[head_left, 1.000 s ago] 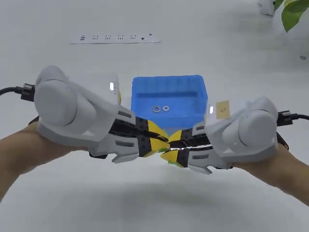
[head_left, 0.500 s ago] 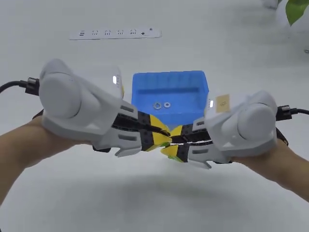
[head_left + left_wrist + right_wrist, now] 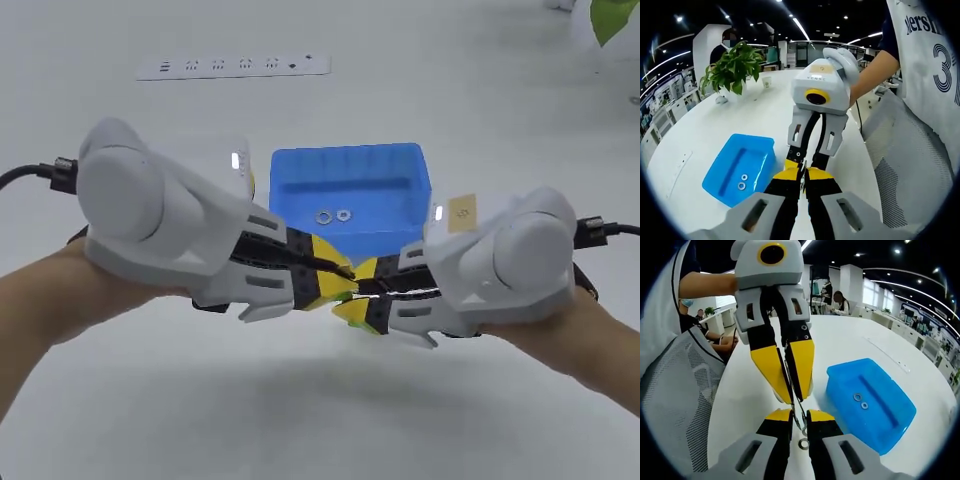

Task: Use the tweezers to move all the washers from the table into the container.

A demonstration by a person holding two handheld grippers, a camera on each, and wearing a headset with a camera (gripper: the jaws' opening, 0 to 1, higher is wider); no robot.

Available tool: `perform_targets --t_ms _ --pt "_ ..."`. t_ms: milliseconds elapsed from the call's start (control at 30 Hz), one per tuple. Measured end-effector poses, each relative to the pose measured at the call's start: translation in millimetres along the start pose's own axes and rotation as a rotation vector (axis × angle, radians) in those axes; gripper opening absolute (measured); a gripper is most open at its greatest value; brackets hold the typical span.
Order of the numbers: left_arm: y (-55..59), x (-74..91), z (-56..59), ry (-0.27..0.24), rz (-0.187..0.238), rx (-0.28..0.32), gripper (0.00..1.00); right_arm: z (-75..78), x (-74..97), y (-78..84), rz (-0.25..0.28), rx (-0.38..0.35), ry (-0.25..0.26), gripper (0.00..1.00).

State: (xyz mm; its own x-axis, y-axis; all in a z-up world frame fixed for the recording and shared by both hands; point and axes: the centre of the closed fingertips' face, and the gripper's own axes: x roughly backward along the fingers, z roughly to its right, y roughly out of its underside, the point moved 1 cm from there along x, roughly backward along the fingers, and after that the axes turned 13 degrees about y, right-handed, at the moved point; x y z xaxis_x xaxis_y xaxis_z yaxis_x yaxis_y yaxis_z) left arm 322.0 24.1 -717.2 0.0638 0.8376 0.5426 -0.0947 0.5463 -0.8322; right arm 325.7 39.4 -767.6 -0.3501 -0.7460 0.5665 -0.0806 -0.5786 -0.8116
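White table [image 3: 740, 405]: washer [image 3: 803, 443] under right claw [image 3: 799, 416]

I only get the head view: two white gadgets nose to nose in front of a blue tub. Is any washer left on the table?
Observer: Yes. The right gripper view shows one washer lying on the table, just under the right gripper and its jaws.
Operator: And the tweezers? I can't make them out.
Observer: That view shows thin metal tweezers clamped in the jaws of the left gripper, their tips reaching down between the right gripper's jaws, close to the washer.
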Motion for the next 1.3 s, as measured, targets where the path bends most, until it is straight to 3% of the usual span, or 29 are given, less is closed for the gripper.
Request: perform_targets --t_ms 367,1033,1300 --pt "-0.7 -1.4 -1.3 0.004 0.005 -0.009 0.07 2.6 0.6 1.3 -0.001 0.003 0.012 0.12" --pt "2.6 -1.7 -3.6 0.010 0.004 0.027 0.07 2.7 0.3 6.9 -0.013 -0.021 0.011 0.11" --pt "2.2 -2.5 -0.7 0.015 -0.009 0.017 0.07 0.3 1.4 7.0 -0.013 0.013 0.020 0.11"
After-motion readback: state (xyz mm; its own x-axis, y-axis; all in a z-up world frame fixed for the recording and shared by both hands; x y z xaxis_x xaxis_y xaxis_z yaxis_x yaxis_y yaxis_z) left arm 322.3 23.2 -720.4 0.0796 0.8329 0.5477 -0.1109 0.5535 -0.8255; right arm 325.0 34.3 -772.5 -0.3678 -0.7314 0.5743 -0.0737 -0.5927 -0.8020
